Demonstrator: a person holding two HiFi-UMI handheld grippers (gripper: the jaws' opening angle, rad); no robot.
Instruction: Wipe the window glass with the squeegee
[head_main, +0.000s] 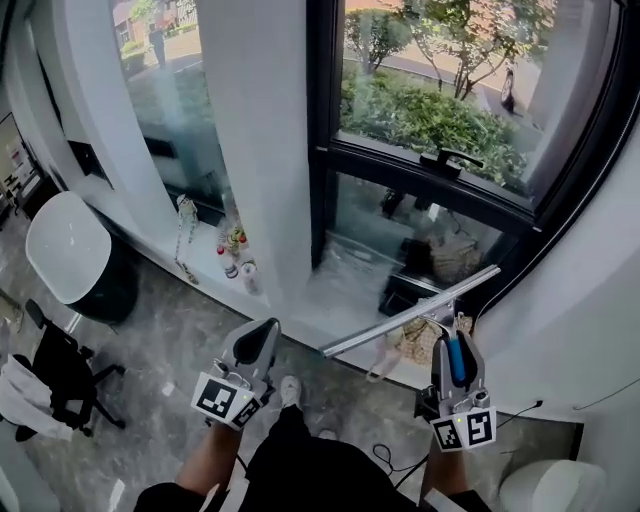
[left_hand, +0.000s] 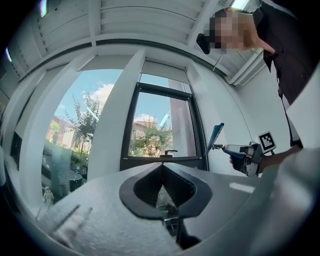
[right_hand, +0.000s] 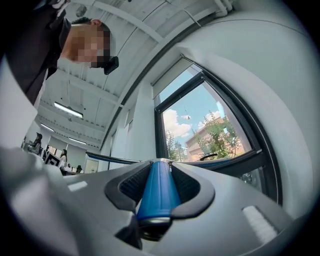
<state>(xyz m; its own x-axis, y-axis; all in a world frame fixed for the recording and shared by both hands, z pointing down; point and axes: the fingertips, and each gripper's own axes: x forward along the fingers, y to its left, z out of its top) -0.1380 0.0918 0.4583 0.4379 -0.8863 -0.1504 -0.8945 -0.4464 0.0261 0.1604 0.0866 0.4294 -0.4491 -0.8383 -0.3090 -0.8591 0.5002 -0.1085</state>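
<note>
The squeegee (head_main: 412, 312) has a long metal blade and a blue handle (head_main: 455, 358). My right gripper (head_main: 455, 345) is shut on that handle, low in front of the window glass (head_main: 430, 90). The blade slants up to the right, across the lower pane (head_main: 390, 225); contact with the glass cannot be judged. In the right gripper view the blue handle (right_hand: 157, 187) fills the jaws of the right gripper (right_hand: 161, 162). My left gripper (head_main: 258, 345) hangs to the left, shut and holding nothing. Seen in its own view, the left gripper (left_hand: 162, 166) points at the window, with the squeegee (left_hand: 216, 136) off to the right.
A wide white pillar (head_main: 260, 130) stands left of the black window frame, which carries a black handle (head_main: 450, 160). Small bottles (head_main: 240, 262) stand on the sill. A black chair (head_main: 60, 375) and a white rounded seat (head_main: 68, 248) are at the left. A cable (head_main: 390, 458) lies on the floor.
</note>
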